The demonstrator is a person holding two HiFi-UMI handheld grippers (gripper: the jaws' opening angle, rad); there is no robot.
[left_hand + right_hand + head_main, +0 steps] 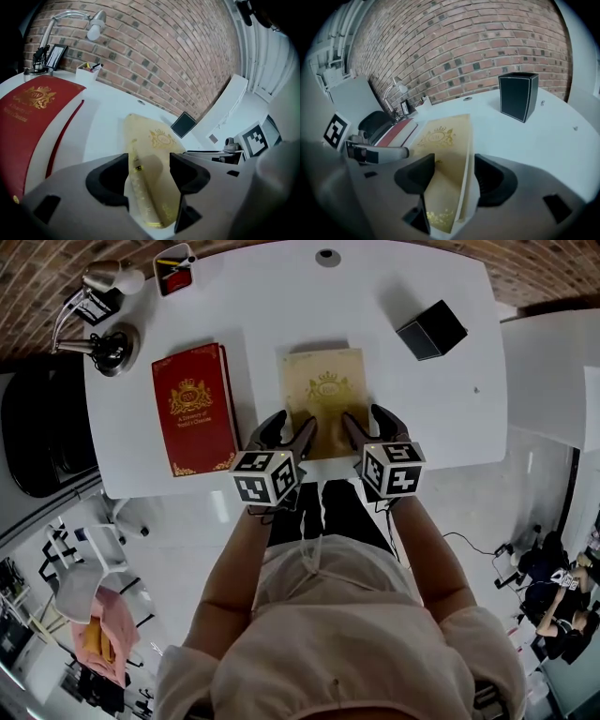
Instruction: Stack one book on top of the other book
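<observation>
White table (281, 296) against a brick wall, with both books lying flat on it, long sides running away from the person. The gold book (325, 390) sits right in front of them and the red book (192, 409) is off to its left with a gap between. The left gripper (287, 432) and right gripper (369, 424) are both wide open, each straddling a near corner of the gold book, not pinching yet. Guessing it needs lifting and carrying leftward.

Wide-spread right tongs (454, 165), gold book (440, 138) corner between them, black box (518, 96) beyond, white table (548, 145)
</observation>
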